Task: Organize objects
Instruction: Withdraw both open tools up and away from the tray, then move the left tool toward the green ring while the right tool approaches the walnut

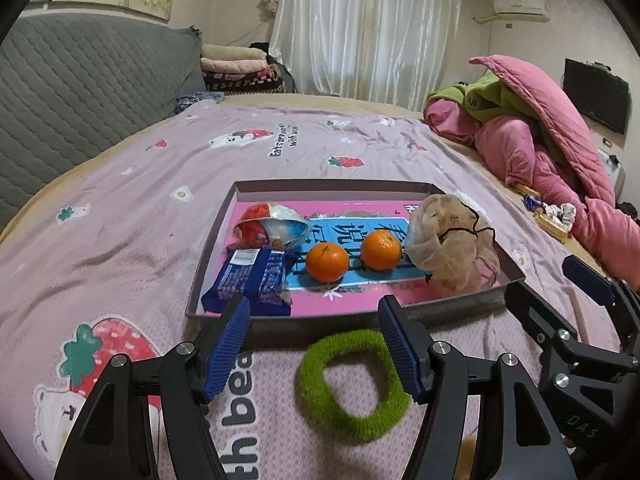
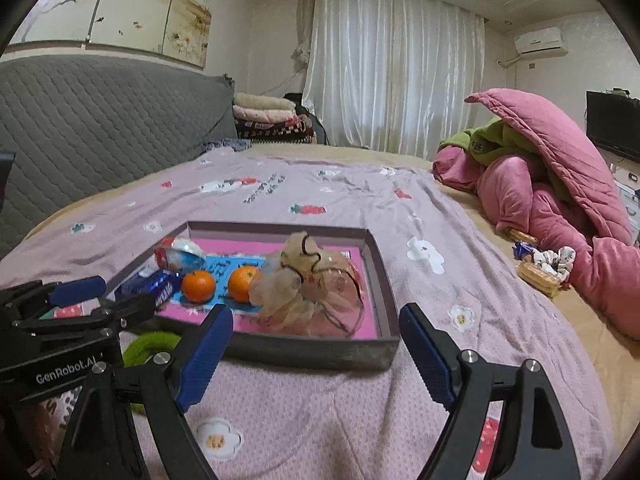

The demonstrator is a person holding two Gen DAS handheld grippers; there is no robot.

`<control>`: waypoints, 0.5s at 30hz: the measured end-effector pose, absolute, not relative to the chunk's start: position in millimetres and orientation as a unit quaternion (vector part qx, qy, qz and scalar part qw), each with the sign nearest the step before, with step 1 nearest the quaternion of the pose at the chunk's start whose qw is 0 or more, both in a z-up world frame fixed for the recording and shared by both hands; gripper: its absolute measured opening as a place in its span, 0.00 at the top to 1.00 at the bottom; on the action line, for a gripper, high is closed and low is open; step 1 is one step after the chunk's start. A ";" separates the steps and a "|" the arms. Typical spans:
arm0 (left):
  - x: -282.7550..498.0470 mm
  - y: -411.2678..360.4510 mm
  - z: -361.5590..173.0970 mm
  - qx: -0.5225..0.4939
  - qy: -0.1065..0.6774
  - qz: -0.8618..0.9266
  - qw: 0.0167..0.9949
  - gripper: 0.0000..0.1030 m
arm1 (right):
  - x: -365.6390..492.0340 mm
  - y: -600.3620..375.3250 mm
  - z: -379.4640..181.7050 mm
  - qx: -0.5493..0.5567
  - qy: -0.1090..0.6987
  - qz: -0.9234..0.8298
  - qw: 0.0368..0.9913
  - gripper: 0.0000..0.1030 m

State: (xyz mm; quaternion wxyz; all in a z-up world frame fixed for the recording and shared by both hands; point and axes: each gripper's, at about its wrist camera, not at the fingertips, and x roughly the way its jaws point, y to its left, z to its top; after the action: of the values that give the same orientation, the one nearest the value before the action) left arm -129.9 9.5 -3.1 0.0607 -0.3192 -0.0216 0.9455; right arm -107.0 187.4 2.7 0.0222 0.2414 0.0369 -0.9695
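Note:
A shallow grey box (image 1: 208,256) with a pink floor lies on the bed. It holds two oranges (image 1: 327,261), a blue snack packet (image 1: 248,280), a red-and-white packet (image 1: 272,226) and a beige hair scrunchie bundle (image 1: 452,244). A green fuzzy hair ring (image 1: 352,384) lies on the blanket just in front of the box. My left gripper (image 1: 316,344) is open, its fingers on either side of the ring's far part. My right gripper (image 2: 316,352) is open and empty over the blanket, in front of the box's (image 2: 376,264) near right corner. The ring (image 2: 148,346) shows partly behind the left gripper.
The bed has a pink strawberry-print blanket (image 1: 120,216). A heap of pink and green quilts (image 1: 540,132) lies at the right. A small basket with scrunchies (image 2: 544,268) sits beside it. A grey padded headboard (image 1: 80,92) is at the left.

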 end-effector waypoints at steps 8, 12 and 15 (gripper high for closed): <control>-113.5 7.3 -10.2 -0.324 -0.012 0.944 0.057 0.34 | -90.3 184.8 8.5 0.247 0.032 -0.968 0.039 0.18; -106.9 6.0 -15.0 -0.329 -0.007 0.943 0.053 0.34 | -79.6 176.6 8.2 0.256 0.049 -0.964 0.046 0.18; -102.8 5.1 -17.2 -0.332 -0.005 0.942 0.052 0.34 | -72.7 171.5 5.5 0.266 0.063 -0.961 0.051 0.18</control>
State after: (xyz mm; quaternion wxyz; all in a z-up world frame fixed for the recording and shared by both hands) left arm -102.8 5.1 -17.2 0.0515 -0.3316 -0.0053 0.9420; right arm -72.7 171.5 5.5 0.0513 0.2660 0.0633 -0.9605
